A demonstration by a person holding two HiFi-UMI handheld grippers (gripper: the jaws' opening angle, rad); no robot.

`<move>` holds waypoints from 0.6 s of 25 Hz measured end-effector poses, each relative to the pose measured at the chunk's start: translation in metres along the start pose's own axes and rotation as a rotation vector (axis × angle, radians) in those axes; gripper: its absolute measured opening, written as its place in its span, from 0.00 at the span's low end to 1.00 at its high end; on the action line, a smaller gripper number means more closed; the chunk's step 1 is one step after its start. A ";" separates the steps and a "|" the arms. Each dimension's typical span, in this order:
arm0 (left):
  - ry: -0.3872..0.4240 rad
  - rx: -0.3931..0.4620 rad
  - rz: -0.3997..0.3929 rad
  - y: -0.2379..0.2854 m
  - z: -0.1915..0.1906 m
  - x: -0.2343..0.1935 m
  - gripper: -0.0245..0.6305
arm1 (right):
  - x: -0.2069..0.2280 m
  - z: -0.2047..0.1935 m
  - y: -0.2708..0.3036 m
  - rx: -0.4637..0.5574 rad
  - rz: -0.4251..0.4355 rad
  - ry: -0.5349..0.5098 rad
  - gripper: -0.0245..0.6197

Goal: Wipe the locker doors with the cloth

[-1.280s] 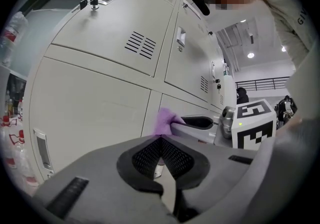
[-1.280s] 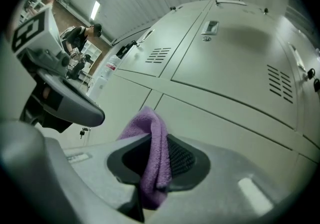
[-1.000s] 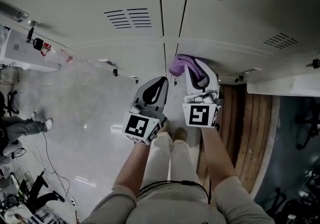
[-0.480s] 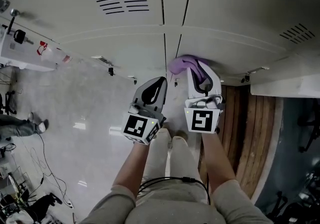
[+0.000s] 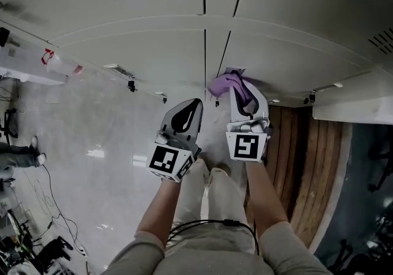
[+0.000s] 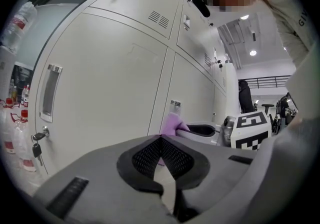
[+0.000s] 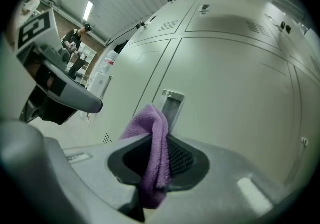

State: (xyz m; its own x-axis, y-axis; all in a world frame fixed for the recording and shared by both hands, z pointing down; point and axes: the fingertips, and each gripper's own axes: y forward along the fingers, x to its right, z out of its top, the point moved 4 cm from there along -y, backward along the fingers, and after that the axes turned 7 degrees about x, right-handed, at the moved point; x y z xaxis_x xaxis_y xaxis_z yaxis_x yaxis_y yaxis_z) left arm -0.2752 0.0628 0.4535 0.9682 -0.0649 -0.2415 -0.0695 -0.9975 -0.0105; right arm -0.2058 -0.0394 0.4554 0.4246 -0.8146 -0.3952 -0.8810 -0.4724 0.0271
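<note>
Grey locker doors [image 5: 153, 53] fill the head view. Left of them lies a bottle [image 5: 58, 62]; the print on its red label is unreadable. Left gripper view: the left gripper [image 6: 161, 139] is clenched on nothing, and keys [image 6: 36, 145] hang on the door. Right gripper view: the right gripper [image 7: 159, 139] grasps the purple cloth [image 7: 150, 128] just under the door's recessed handle [image 7: 172, 102].

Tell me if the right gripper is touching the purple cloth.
Touching. In the right gripper view, the right gripper has its jaws closed on the purple cloth, which is pinched between them and sticks out past their tips.
</note>
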 end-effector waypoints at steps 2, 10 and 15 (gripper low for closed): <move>0.003 0.001 0.004 -0.001 -0.009 -0.003 0.04 | -0.003 -0.005 -0.002 0.019 -0.002 -0.002 0.13; 0.004 0.012 0.008 -0.002 -0.040 -0.008 0.04 | -0.028 -0.050 0.002 -0.017 0.032 -0.002 0.13; 0.017 0.022 0.003 -0.003 -0.054 -0.011 0.04 | -0.046 -0.086 0.007 -0.032 0.063 -0.049 0.13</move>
State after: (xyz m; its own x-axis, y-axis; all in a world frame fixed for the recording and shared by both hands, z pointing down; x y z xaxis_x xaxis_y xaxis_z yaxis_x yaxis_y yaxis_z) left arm -0.2727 0.0646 0.5082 0.9721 -0.0681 -0.2247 -0.0769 -0.9966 -0.0309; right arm -0.2132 -0.0339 0.5529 0.3569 -0.8259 -0.4365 -0.8983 -0.4316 0.0820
